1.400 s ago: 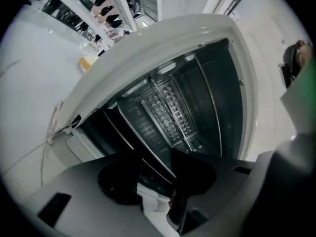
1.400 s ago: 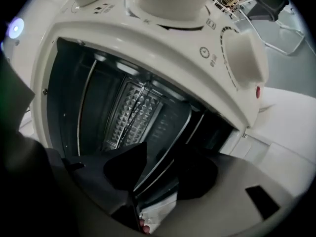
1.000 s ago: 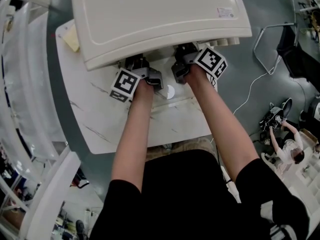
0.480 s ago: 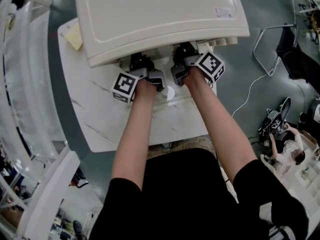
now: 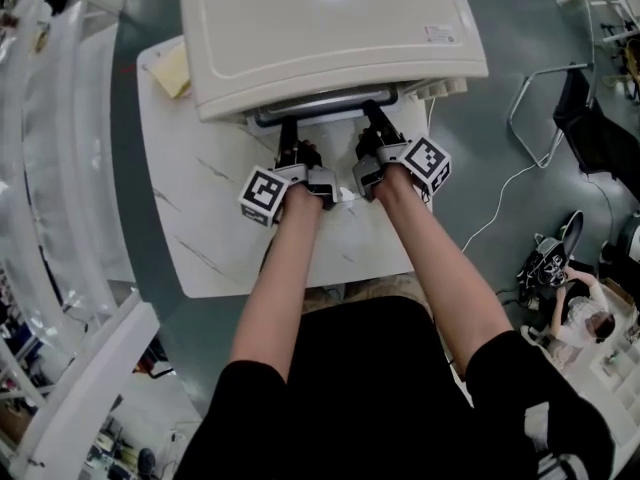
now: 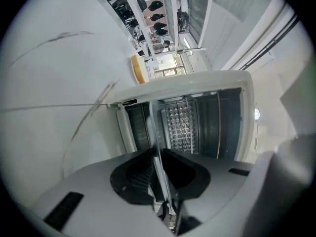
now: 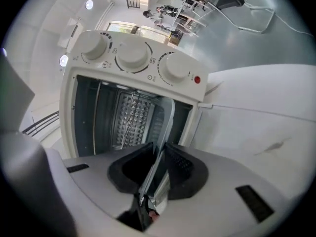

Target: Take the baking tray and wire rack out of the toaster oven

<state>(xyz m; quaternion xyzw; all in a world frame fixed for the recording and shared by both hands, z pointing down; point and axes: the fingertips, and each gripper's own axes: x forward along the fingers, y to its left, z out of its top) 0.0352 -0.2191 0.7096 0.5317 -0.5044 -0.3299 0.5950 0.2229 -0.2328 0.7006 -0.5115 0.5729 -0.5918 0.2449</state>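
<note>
The white toaster oven (image 5: 330,33) stands on the table with its front open. The baking tray (image 5: 322,105) sticks a little way out of the front as a thin metal rim. My left gripper (image 5: 290,133) holds the rim's left part and my right gripper (image 5: 370,118) its right part. In the left gripper view the tray's edge (image 6: 154,127) runs between the pads of the left gripper (image 6: 157,157), whose jaws are closing on it. The right gripper view shows the tray sheet (image 7: 165,127) pinched in the right gripper (image 7: 160,154), its jaws also closing. The dark oven cavity (image 7: 131,115) lies behind.
The white marbled table (image 5: 200,218) carries a yellow object (image 5: 172,70) at its back left. Three knobs (image 7: 132,56) sit beside the oven opening. On the grey floor to the right are a chair (image 5: 560,88), a cable and a person (image 5: 585,318).
Both grippers have drawn back from under the oven's top edge toward me. The tray's rim now shows outside the oven front, held between them.
</note>
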